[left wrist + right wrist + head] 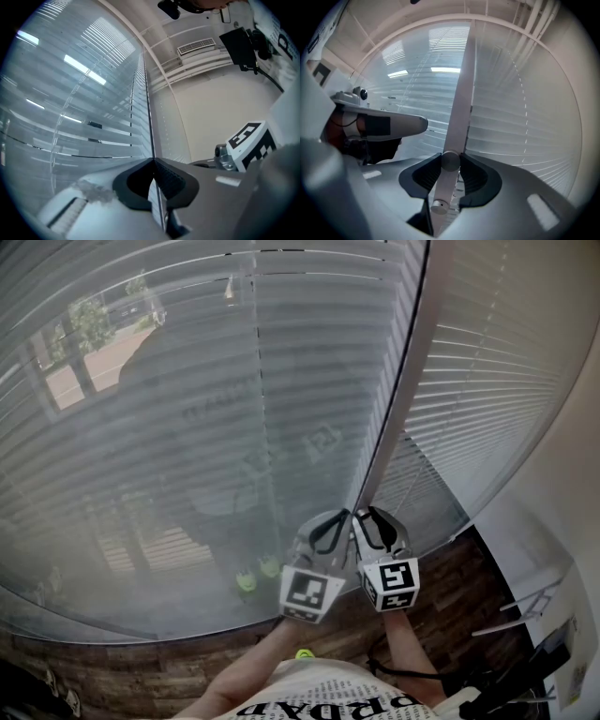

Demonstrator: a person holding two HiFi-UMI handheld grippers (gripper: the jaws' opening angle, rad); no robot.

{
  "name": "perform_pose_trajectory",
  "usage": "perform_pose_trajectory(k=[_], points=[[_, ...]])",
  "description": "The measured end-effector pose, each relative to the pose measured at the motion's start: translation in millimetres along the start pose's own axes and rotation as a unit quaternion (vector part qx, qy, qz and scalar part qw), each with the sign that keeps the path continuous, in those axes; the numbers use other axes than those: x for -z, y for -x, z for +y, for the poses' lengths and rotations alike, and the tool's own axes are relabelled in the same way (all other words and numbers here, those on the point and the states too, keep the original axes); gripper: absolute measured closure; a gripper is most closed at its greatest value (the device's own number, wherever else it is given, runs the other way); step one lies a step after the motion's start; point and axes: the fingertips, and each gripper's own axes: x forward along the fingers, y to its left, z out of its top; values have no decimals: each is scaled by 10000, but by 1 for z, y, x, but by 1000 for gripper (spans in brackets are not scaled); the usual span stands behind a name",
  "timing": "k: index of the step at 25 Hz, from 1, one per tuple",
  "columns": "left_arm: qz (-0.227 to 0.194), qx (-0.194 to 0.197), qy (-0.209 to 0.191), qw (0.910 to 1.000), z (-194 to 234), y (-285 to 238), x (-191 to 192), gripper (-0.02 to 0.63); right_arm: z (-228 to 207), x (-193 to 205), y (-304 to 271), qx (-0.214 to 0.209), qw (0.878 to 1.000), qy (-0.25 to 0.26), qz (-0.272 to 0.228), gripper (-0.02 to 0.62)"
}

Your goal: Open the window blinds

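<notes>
Head view first: the window blinds (187,427) fill pretty much the whole frame, slats down across two panes with a pale upright frame post (398,381) between them. The left gripper (336,521) and right gripper (375,519) sit right next to each other at the foot of that post, their marker cubes (309,592) facing the camera, and there's dark wood floor (450,596) off to the right. Left gripper view: the jaws are pinched together at the tips, with only a sliver of blinds (84,117) showing through the gap lower down. Honestly can't tell if a thin cord is nipped in there. The other gripper's marker cube (251,143) pokes in on the right, and there's a ceiling vent (197,46) up top. Right gripper view: the right gripper (451,164) is clamped on a pale wand (440,197), which runs up between the pads with its round end cap sticking out below. The blinds (525,122) sit behind it and the left gripper (389,124) is just off to the left.
</notes>
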Motion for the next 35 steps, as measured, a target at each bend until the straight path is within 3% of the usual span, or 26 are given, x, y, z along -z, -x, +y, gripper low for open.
perform_pose_trajectory(k=[17, 27, 31, 35], points=[[-6, 3, 63, 10000, 1, 0, 2, 612, -3, 0, 0, -169, 9905, -1356, -123, 465], [16, -13, 58, 10000, 1, 0, 3, 612, -6, 0, -1, -284, 9727, -2293, -221, 463], [9, -16, 68, 10000, 1, 0, 3, 612, -6, 0, 0, -260, 9708, -2372, -249, 463], [24, 0, 84, 10000, 1, 1, 5, 612, -5, 0, 0, -195, 9768, -2122, -228, 462]])
